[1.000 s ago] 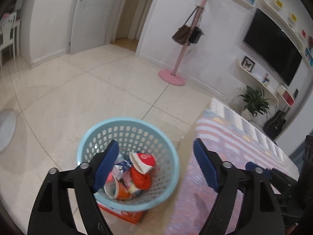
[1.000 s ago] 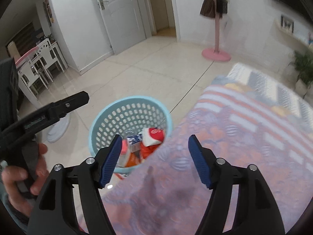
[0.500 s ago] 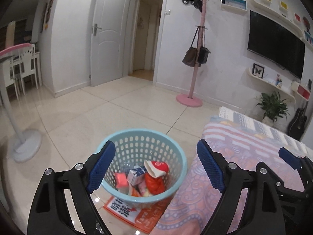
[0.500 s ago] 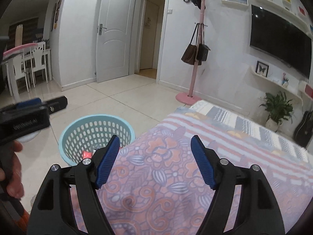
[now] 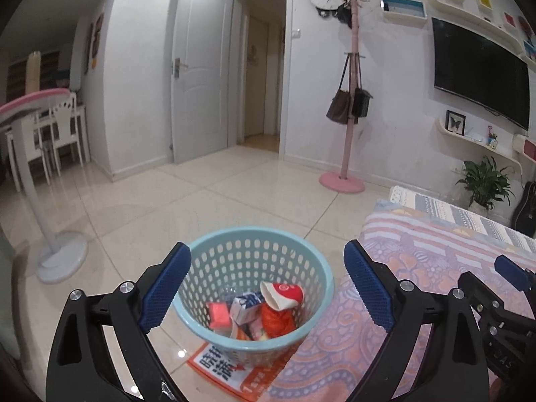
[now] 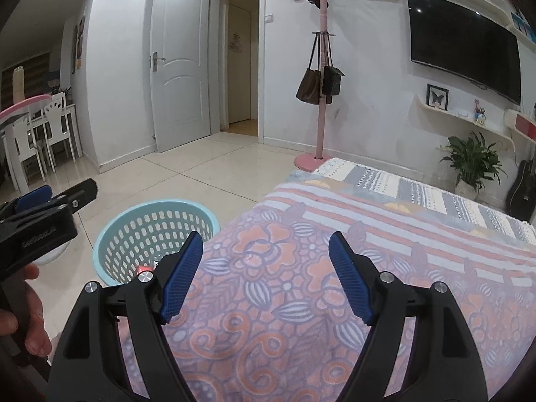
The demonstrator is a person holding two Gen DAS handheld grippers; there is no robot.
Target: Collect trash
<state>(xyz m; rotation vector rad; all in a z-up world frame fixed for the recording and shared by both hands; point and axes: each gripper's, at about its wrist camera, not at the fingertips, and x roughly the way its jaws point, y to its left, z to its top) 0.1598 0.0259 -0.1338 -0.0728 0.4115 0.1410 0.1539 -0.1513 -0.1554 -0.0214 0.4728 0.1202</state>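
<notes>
A light blue perforated basket (image 5: 301, 268) stands on the floor beside the table. It holds trash: a red and white paper cup (image 5: 283, 295), a small milk carton (image 5: 247, 310), a pink packet (image 5: 218, 315) and orange wrapping (image 5: 278, 321). My left gripper (image 5: 266, 288) is open and empty, above and in front of the basket. My right gripper (image 6: 266, 276) is open and empty over the patterned tablecloth (image 6: 368, 268). The basket also shows in the right wrist view (image 6: 134, 231), left of the table.
A red and white printed paper (image 5: 227, 365) lies under the basket. A white fan stand (image 5: 60, 258) is on the floor at left. A pink coat rack (image 5: 345, 174) with bags stands by the far wall. A potted plant (image 6: 472, 164) and guitar are at right.
Both grippers have pulled back and tilted up from over the basket. The right gripper has moved right over the tablecloth. Both stay open and empty.
</notes>
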